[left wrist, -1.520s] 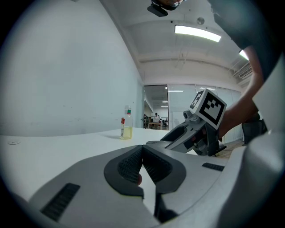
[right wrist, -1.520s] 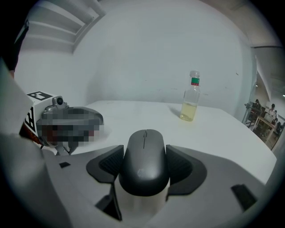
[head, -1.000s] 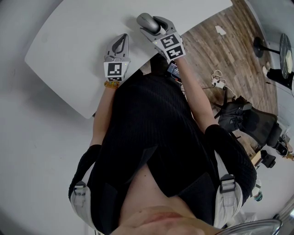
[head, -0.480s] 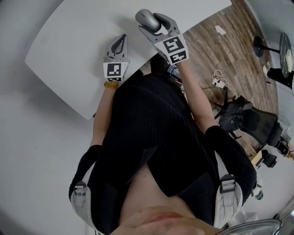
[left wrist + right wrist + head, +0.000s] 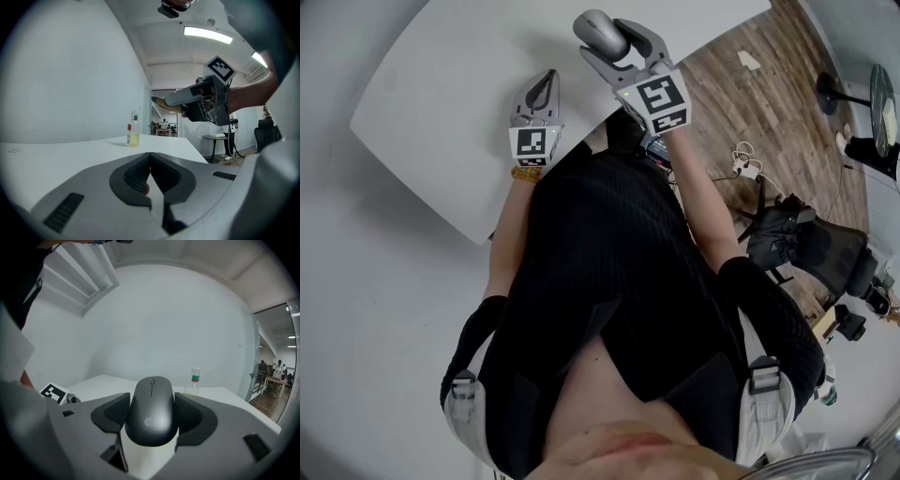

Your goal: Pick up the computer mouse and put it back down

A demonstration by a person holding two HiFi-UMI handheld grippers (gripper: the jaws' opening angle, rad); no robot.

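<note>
We see the right gripper (image 5: 609, 45) with its 2 ribbed jaws clamping the smooth, rounded mouse (image 5: 152, 418) (matte grey), the white counter (image 5: 441, 84) below them; the left gripper (image 5: 150, 161) has its jaws pressed together, empty.

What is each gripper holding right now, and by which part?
The right gripper clamps the mouse by its two long sides, around mid-body. The left gripper is shut, holding nothing.

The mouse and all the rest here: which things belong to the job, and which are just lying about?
Part of the job:
- computer mouse
- right gripper, shut on it and raised above the white table

Just lying about:
- left gripper, shut on nothing
- bottle on the table
- office chair and cables on the floor
</note>
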